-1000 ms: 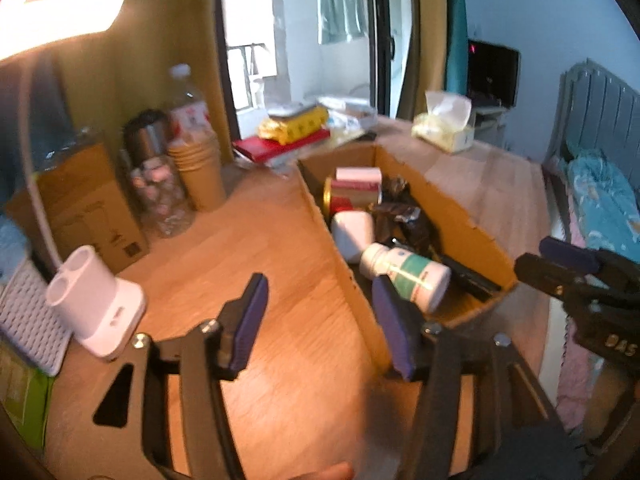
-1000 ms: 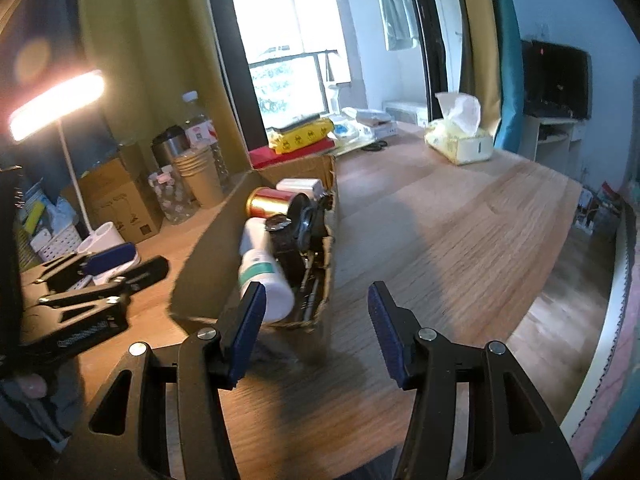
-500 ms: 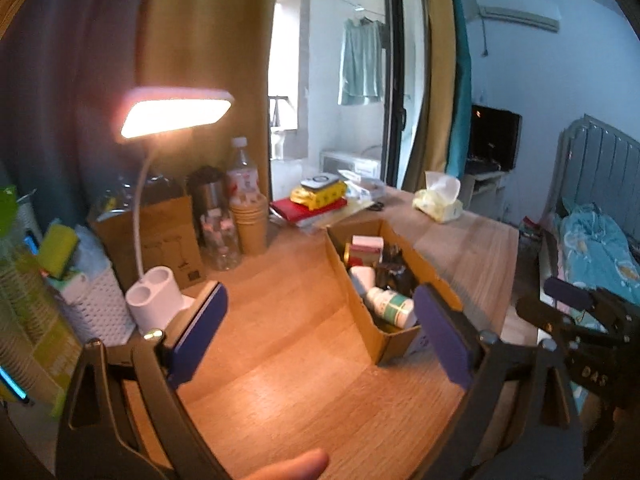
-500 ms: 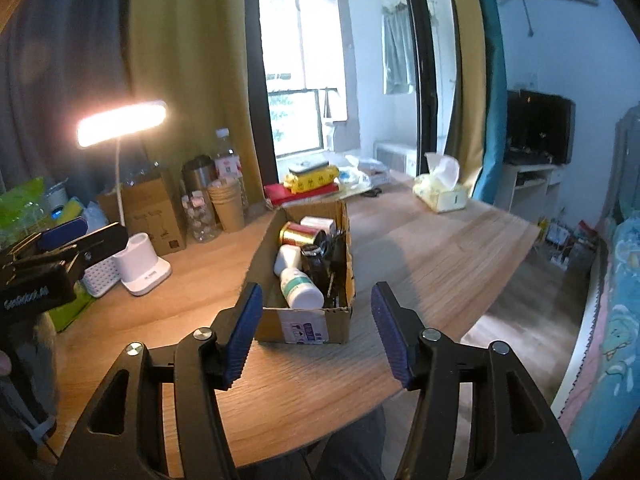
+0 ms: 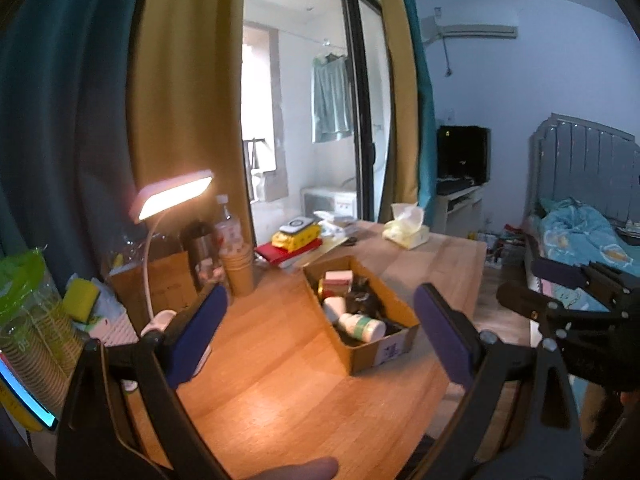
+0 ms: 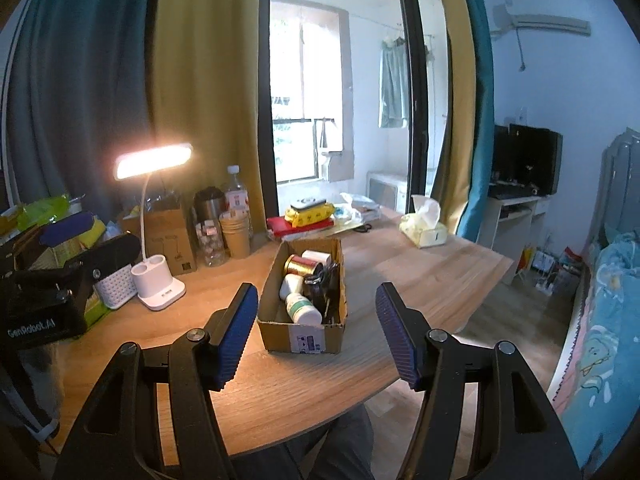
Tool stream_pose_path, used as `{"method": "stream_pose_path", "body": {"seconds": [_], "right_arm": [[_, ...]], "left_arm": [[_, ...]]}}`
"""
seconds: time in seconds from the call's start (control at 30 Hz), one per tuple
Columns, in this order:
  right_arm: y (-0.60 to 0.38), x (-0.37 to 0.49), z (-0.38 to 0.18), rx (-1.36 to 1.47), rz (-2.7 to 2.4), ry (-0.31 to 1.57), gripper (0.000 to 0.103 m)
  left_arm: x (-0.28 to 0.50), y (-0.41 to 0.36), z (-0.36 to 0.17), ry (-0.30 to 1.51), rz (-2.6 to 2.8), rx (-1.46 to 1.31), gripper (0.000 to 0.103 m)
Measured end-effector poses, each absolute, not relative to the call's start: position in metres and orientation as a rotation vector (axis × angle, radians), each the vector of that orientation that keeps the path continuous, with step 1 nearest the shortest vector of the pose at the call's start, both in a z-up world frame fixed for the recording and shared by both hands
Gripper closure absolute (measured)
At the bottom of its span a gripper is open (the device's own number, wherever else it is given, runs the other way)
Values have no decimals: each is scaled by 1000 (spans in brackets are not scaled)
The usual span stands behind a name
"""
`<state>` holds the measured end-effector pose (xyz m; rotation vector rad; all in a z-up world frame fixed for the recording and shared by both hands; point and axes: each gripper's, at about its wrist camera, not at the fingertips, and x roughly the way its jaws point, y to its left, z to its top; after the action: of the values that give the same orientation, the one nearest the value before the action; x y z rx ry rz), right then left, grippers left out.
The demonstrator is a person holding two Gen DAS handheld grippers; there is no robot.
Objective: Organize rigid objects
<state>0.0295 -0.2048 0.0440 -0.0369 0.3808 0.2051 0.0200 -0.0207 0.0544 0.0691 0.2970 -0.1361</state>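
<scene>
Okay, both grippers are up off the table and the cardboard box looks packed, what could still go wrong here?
1. The cardboard box sits close to the table edge; a nudge might push it off.
2. The white bottle lies loose on top and could roll out.
3. The desk lamp stands beside the left gripper; a sweep might topple it.

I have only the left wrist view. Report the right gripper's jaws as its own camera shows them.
Observer: The right gripper stands open, holding nothing; its jaws have just been opening.
Operator: Now the lamp's foot. It is mostly hidden here.
Observer: The white plastic lamp base, with two round wells, stands on the wooden table left of the brown cardboard box, apart from it.
Operator: Describe the box's near end.
Observer: It carries a white printed label, squarely facing the right wrist camera.
</scene>
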Motion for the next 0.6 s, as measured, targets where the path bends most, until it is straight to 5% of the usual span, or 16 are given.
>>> {"method": "stream_pose_path", "body": {"seconds": [0.6], "right_arm": [[-214,26,47,-20,177,367,38]], "left_arm": [[21,-19,53,307,-112,44,7]]}}
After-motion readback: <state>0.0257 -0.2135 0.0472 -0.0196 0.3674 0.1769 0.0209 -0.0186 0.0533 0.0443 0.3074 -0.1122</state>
